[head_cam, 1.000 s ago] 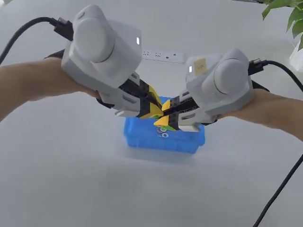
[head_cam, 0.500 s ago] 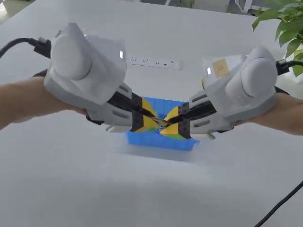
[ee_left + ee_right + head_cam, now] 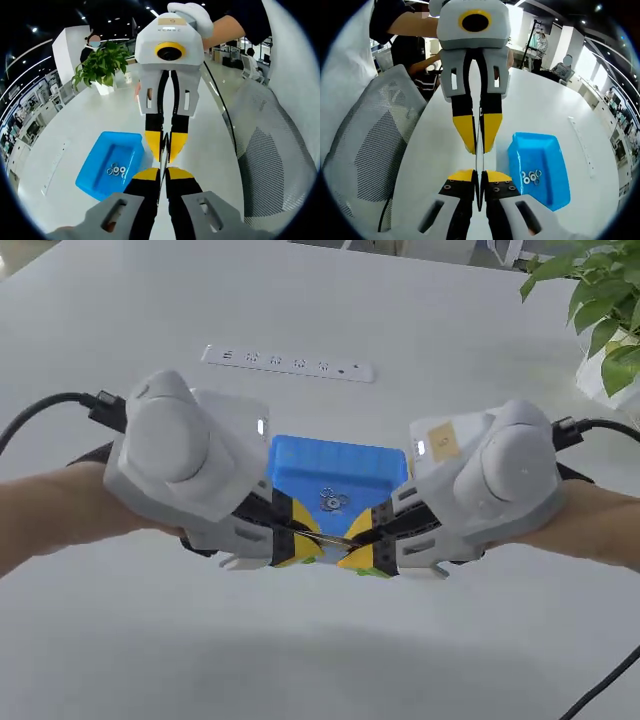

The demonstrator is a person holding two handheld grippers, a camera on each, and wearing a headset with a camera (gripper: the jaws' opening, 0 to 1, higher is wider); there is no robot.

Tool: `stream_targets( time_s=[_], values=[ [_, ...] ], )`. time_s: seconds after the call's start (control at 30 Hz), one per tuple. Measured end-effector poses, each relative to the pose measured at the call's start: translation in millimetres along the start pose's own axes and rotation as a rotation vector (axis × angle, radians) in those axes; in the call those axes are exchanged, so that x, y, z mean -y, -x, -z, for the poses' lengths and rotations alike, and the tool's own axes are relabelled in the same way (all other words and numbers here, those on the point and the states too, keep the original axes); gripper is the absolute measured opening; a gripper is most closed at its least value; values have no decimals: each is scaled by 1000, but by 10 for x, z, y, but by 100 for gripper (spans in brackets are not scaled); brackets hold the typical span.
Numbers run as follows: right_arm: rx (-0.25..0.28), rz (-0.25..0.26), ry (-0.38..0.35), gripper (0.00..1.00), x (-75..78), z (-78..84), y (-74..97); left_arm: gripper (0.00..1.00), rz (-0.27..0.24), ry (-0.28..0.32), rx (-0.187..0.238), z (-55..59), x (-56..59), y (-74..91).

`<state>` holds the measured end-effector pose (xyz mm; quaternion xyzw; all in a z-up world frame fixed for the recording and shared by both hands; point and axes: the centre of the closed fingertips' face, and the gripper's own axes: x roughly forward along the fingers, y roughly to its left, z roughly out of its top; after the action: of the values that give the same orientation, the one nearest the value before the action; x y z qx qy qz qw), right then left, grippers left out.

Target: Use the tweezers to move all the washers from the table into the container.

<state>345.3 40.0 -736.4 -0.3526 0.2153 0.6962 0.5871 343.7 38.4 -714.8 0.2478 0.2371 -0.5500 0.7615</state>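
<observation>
A blue container (image 3: 335, 465) stands on the white table with several washers (image 3: 333, 502) lying in it. My two grippers meet tip to tip at its near edge. The left gripper (image 3: 305, 538) and the right gripper (image 3: 362, 543) are both shut on the thin metal tweezers (image 3: 335, 537), which bridge the gap between them. In the left gripper view my own jaws (image 3: 160, 173) clamp the tweezers (image 3: 163, 147), facing the right gripper (image 3: 164, 150), with the container (image 3: 100, 170) to the left. In the right gripper view my jaws (image 3: 479, 176) clamp the tweezers (image 3: 479, 150), with the container (image 3: 547, 175) and washers (image 3: 531, 177) to the right.
A white power strip (image 3: 288, 363) lies beyond the container. A potted plant (image 3: 600, 300) stands at the far right of the table. Black cables (image 3: 40, 415) trail from both grippers. A mesh chair (image 3: 270, 150) stands behind the person.
The view has tilted. Both grippers have come back from over the container to its near edge, staying tip to tip; the container's inside and the washers now show.
</observation>
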Motion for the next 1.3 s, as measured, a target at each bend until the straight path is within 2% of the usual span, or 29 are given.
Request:
stream_targets(
  time_s=[0.07,0.17,0.2,0.27,0.3,0.4,0.7,0.8,0.87,0.97,1.03,1.3],
  values=[
    [-12,-5,-18,8,-6,80,-81,8,3,23,-7,103,7,-87],
    [-37,-33,-39,8,-68,201,-215,8,32,28,-55,317,59,-243],
    [-48,-40,-40,8,-82,248,-261,8,37,31,-59,353,69,-276],
    [-67,-51,-46,8,-97,338,-331,8,56,94,-58,427,94,-354],
    [-67,-50,-52,8,-92,361,-352,8,50,81,-60,451,68,-380],
    [-80,-47,-73,8,-78,436,-404,8,56,100,-65,521,46,-457],
    [-68,-40,-93,8,-45,494,-431,9,59,104,-74,596,21,-533],
    [-67,-43,-100,9,-55,507,-454,9,57,86,-91,642,36,-561],
    [-75,-47,-92,9,-80,520,-477,9,57,57,-118,694,51,-574],
    [-95,-48,-73,9,-107,563,-490,9,63,69,-112,688,84,-588],
    [-80,-42,-95,9,-96,551,-478,9,56,69,-107,688,75,-591],
    [-91,-34,-84,11,-106,557,-469,12,51,75,-111,688,67,-597]
  ],
)
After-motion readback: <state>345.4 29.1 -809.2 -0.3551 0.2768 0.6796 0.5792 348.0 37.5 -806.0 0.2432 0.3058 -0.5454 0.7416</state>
